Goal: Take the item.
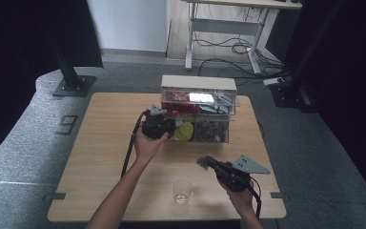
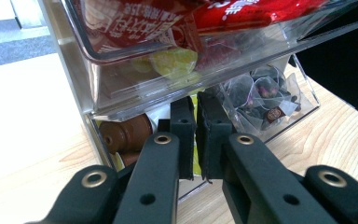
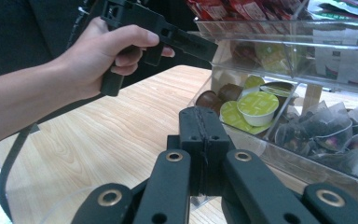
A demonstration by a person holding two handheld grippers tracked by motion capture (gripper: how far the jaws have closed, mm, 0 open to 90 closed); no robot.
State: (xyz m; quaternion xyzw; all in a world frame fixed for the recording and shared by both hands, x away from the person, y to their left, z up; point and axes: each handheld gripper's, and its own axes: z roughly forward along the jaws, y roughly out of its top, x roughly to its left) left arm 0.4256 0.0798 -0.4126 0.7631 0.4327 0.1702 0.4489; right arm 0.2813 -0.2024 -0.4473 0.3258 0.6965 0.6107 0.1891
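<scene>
- The clear drawer organizer (image 1: 198, 112) stands at twelve o'clock on the table (image 1: 100, 143); its lower drawer (image 3: 279, 140) is pulled out, holding coffee capsules (image 3: 256, 105) and tea bags (image 2: 261, 100).
- The left gripper (image 2: 196, 135) sits at that drawer's front, jaws nearly clenched with a thin gap; whether they pinch the drawer's front cannot be told.
- The right gripper (image 3: 204, 140), clenched on nothing, waits at five o'clock above the glass (image 1: 182, 191).
- Judgement: steady the drawer, then pick one capsule squarely from above.
- The right gripper view reveals the capsules' yellow lids; the left gripper view shows brown capsule sides.
</scene>
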